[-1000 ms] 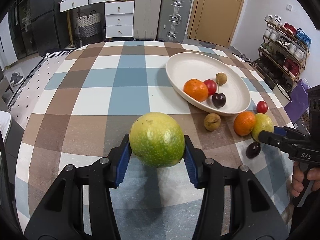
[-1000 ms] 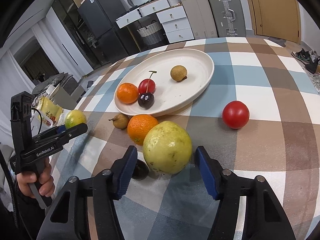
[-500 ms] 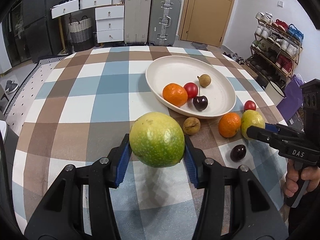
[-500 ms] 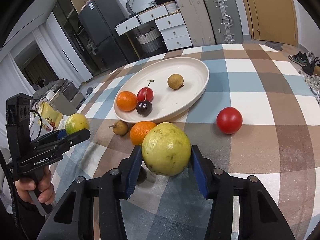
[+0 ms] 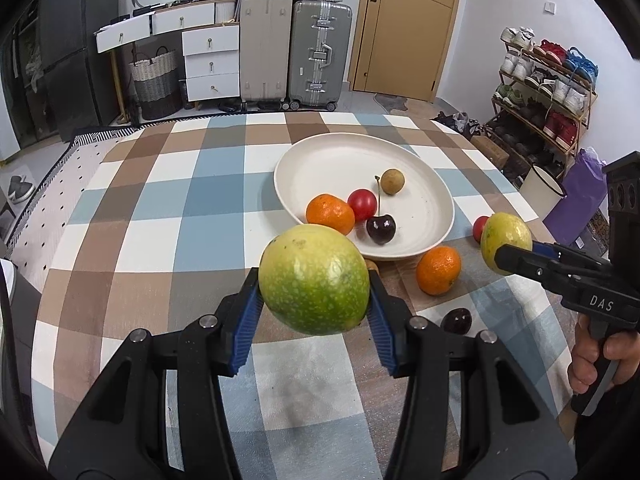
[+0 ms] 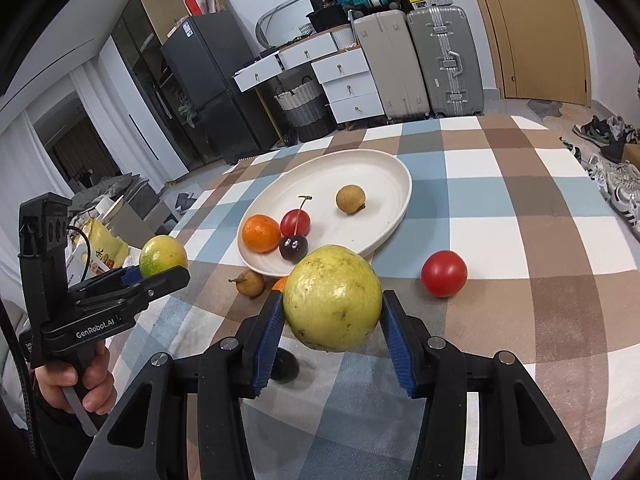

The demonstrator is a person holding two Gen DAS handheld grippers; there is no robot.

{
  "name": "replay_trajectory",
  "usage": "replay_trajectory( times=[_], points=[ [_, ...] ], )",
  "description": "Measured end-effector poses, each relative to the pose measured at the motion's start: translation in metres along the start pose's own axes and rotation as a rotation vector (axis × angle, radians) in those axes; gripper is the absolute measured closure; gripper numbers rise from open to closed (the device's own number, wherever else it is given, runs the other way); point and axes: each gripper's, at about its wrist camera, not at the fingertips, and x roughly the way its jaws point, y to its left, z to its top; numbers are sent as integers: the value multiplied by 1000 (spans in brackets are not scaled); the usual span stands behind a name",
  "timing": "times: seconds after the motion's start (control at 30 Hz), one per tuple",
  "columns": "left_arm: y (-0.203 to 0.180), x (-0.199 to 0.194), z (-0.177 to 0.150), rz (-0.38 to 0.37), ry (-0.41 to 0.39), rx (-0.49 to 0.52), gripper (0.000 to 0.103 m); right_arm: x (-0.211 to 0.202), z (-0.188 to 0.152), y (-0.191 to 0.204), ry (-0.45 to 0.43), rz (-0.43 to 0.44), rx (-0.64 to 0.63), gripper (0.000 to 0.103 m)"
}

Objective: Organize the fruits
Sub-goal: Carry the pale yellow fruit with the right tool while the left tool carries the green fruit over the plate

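Observation:
My left gripper (image 5: 314, 308) is shut on a green-yellow fruit (image 5: 314, 280), held above the checked table. My right gripper (image 6: 330, 324) is shut on a yellow fruit (image 6: 332, 303), also lifted off the table. Each gripper shows in the other's view, the right one (image 5: 506, 254) and the left one (image 6: 160, 270). The white plate (image 5: 344, 160) holds an orange (image 5: 330, 214), a red fruit (image 5: 362, 205), a dark cherry (image 5: 381, 229) and a brown longan (image 5: 392, 181). On the table lie an orange (image 5: 438, 270), a red fruit (image 6: 444, 273), a dark fruit (image 5: 456, 320) and a longan (image 6: 250, 283).
The checked tablecloth (image 5: 160, 208) covers the round table. Suitcases (image 5: 296, 48), white drawers (image 5: 210, 60) and a basket (image 5: 154, 80) stand behind it. A shoe rack (image 5: 548, 92) is at the right. A snack bag (image 6: 98, 246) lies beyond the table's left edge.
My right gripper closed on the yellow fruit and lifted it off the table. My left gripper, still holding the green fruit, moved closer to the plate.

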Motion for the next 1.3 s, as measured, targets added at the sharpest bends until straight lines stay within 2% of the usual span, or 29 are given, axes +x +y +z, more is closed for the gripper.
replay_trajectory(
  times=[0.33,0.6,1.3],
  points=[
    [-2,1,10,-11,-18,-5,56,-6,11,-2,-26,-5,2,54],
    [-9,18,18,-26,-4,5,56,-3,22,2,-28,-2,-12,54],
    [-21,65,30,-41,44,47,56,34,38,2,10,4,9,54]
  ],
)
